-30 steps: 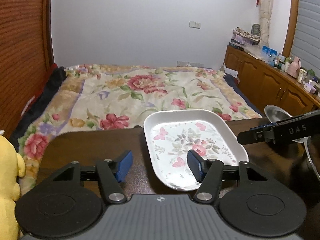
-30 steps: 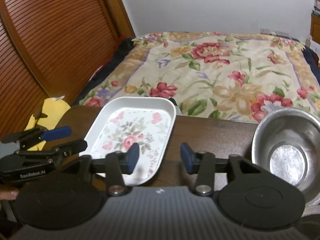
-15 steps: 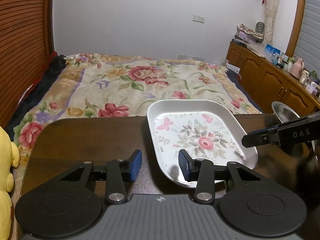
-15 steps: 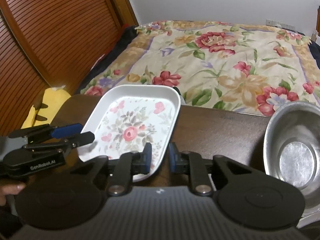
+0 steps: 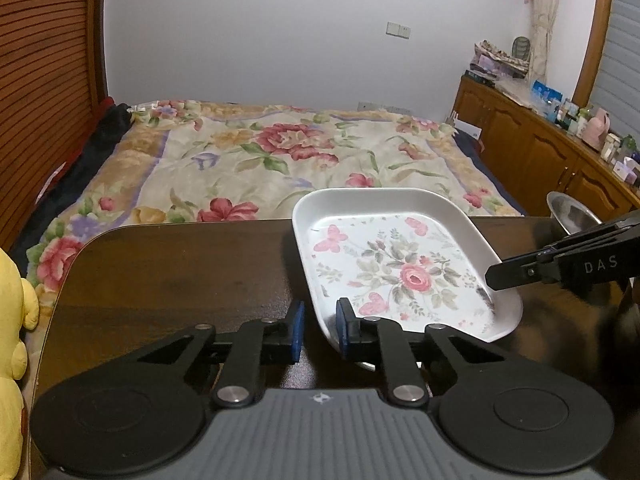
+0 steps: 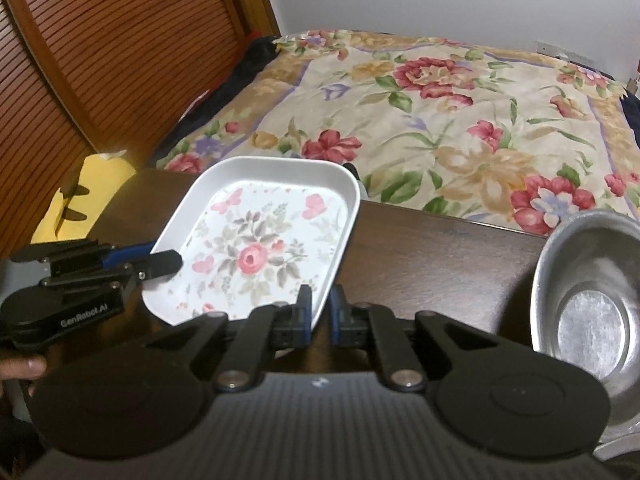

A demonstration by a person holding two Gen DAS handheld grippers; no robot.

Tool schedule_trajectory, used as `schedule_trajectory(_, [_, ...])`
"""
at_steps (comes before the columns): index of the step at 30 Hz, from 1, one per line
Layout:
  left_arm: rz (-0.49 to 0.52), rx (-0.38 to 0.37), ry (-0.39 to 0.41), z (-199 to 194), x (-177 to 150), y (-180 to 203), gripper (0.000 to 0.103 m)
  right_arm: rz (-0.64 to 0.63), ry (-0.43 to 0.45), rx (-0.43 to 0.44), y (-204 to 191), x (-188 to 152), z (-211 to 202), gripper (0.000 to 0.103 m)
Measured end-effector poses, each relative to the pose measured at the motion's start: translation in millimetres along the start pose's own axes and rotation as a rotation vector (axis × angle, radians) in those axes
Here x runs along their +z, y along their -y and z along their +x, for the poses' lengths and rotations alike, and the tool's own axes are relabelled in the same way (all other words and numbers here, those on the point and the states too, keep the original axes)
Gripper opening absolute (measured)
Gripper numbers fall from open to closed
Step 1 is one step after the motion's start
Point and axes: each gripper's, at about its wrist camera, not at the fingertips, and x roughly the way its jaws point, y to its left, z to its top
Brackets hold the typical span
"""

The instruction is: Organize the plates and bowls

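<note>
Here, the dark wooden table (image 5: pixel 168 280) fills the foreground of both views, with the floral bedspread (image 5: pixel 280 160) beyond it at 12 o'clock. The white floral plate (image 6: pixel 264 248) lies tilted over the table's far edge. At its 3 o'clock stands a steel bowl (image 6: pixel 592 292) (empty). The right gripper (image 6: pixel 318 310) is clamped on the plate's near right rim; the left gripper (image 5: pixel 318 330) pinches its near left rim.

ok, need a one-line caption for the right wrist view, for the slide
Right claw closing on the near rim of the floral tray; left claw at its opposite edge, steel bowl alongside.
</note>
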Motion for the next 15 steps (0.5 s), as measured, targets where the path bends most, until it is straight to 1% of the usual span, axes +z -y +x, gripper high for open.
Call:
schedule_trajectory(5, [0.003,0.000,0.000,0,0,2,0.017,-0.008,-0.008,0.005,1,0,2,0.010])
schedule_trajectory(7, [0.003,-0.004,-0.002,0,0,2,0.014,-0.009,-0.009,0.006,2,1,3,0.011])
schedule_trajectory(11, [-0.006,0.010,-0.014,-3,1,3,0.012,-0.006,-0.018,0.022,2,0,2,0.011])
schedule_trajectory(15, [-0.022,0.003,-0.011,-16,3,1,0.012,-0.003,0.000,0.045,1,-1,-8,0.011])
